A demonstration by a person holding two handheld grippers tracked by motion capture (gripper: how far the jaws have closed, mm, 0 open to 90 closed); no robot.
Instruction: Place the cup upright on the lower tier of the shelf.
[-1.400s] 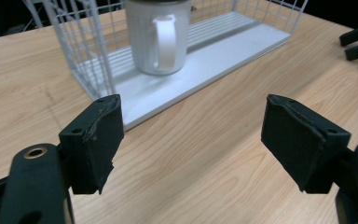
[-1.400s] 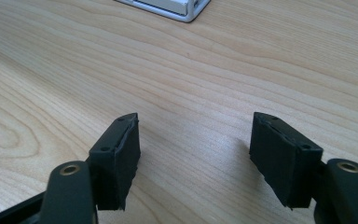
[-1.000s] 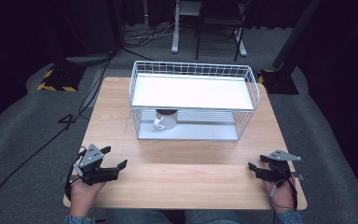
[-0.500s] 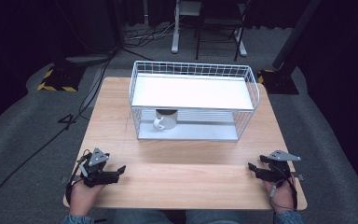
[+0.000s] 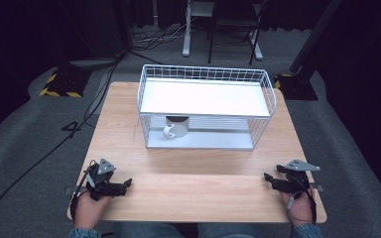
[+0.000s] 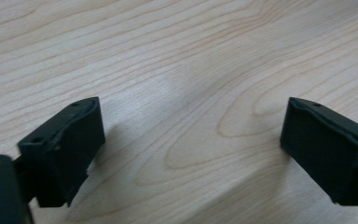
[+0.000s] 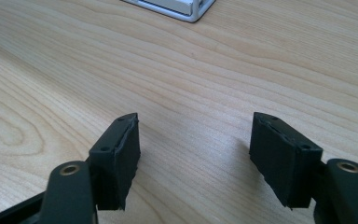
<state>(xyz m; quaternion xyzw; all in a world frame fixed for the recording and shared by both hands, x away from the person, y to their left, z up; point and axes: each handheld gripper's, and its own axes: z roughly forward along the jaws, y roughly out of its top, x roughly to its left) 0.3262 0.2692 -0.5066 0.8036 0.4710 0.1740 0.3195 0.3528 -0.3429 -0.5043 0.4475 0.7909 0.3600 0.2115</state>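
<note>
My left gripper (image 5: pixel 123 187) rests low on the wooden table (image 5: pixel 198 173) near its front left corner, held by a hand. Its jaws have just been opening and now stand wide apart, with only bare wood between them in the left gripper view (image 6: pixel 191 149). My right gripper (image 5: pixel 269 179) lies near the front right corner, open and empty, with wood grain between its jaws in the right gripper view (image 7: pixel 193 154). A white mug (image 5: pixel 175 129) stands on the lower level of a white wire rack (image 5: pixel 206 74) at the table's far middle.
The rack has a white shelf (image 5: pixel 203 98) on top and a base tray whose corner (image 7: pixel 186 9) appears in the right gripper view. Beyond the table are cables, a chair base (image 5: pixel 218 44) and yellow-black striped stand feet (image 5: pixel 59 91) on a dark floor.
The left gripper has sunk toward the table and come slightly nearer the front edge. Its jaws look wider. The right gripper has kept still.
</note>
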